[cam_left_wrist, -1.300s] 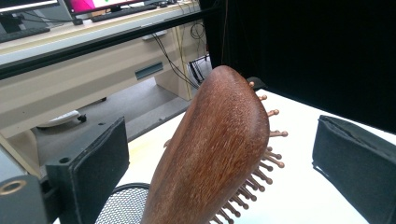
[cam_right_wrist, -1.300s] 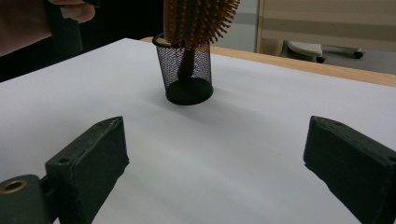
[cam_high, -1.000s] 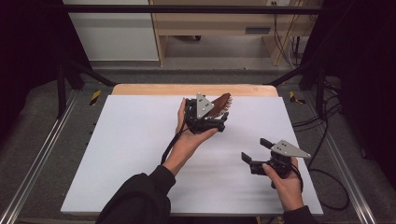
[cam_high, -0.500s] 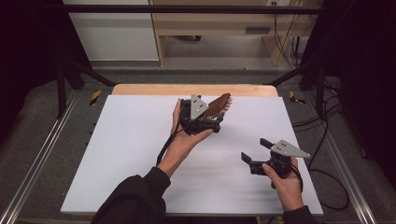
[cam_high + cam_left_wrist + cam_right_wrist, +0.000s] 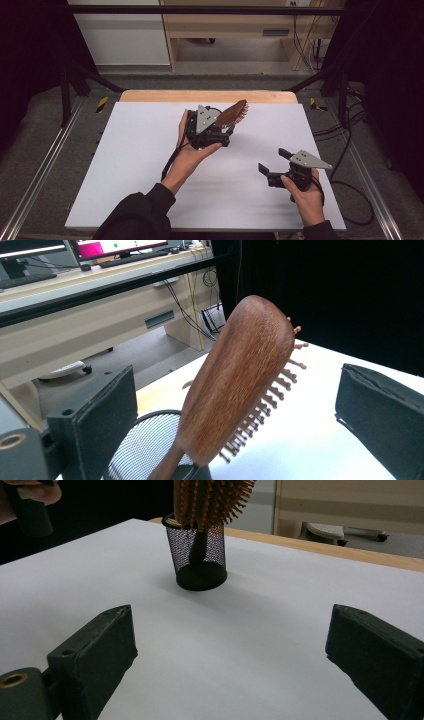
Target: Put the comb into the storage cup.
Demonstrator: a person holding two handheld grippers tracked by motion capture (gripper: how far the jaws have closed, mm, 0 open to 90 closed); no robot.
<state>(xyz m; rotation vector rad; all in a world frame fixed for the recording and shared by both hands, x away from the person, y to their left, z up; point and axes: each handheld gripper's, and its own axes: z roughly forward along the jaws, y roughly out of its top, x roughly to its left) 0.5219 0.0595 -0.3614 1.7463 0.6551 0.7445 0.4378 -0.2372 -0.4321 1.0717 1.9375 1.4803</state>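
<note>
White table (image 5: 125, 165), wood edge, dark room; hairbrush (image 5: 240, 385) in mesh cup (image 5: 196, 555); both grippers' fingers wide open, holding nothing.

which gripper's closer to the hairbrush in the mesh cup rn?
Left. The left gripper is right at the hairbrush, open jaws either side of its head without touching. The right gripper sits well off toward the table's near right, open, facing the mesh cup.
</note>
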